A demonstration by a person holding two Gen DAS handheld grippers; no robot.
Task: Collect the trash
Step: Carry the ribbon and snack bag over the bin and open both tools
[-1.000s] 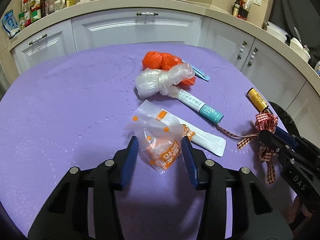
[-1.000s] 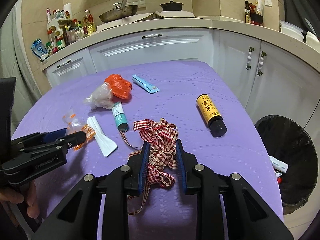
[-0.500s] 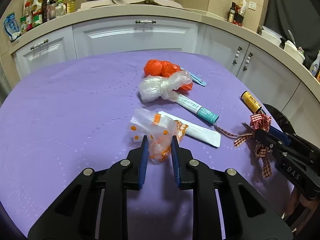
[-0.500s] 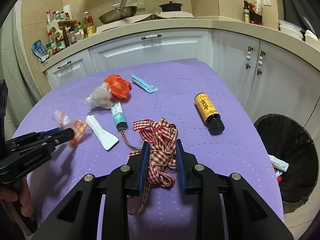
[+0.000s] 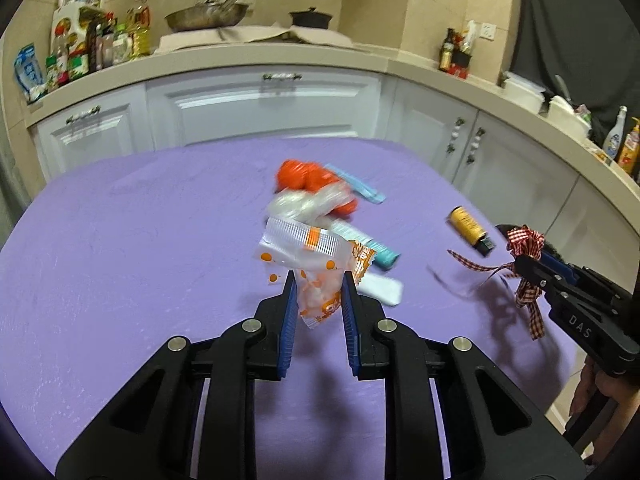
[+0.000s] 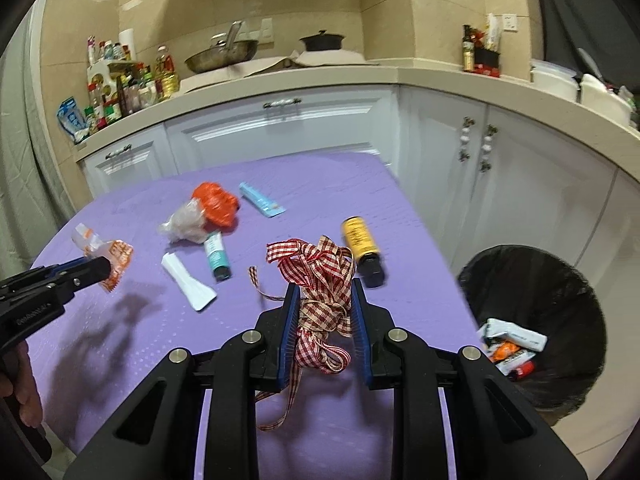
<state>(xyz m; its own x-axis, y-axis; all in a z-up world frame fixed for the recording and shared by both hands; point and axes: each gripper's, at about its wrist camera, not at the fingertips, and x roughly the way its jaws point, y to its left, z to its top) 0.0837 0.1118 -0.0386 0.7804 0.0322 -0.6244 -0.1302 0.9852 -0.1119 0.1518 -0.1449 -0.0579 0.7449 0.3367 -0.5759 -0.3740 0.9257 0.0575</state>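
- Orange-dotted clear wrapper (image 5: 316,280) – pinched in left tool (image 5: 318,300), lifted off purple tabletop (image 5: 140,240)
- Checked ribbon (image 6: 324,292) – clamped in right tool (image 6: 323,312), also raised
- Black bin (image 6: 560,280) beside tabletop, right

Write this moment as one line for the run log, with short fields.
left tool: shut on snack wrapper, off table | right tool: shut on checked ribbon | bin: beside table, holds trash

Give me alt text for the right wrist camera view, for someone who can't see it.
The right gripper holds a bunched red checked ribbon above a purple table. Ahead lie a yellow bottle and other litter. A black-lined bin stands to the right.
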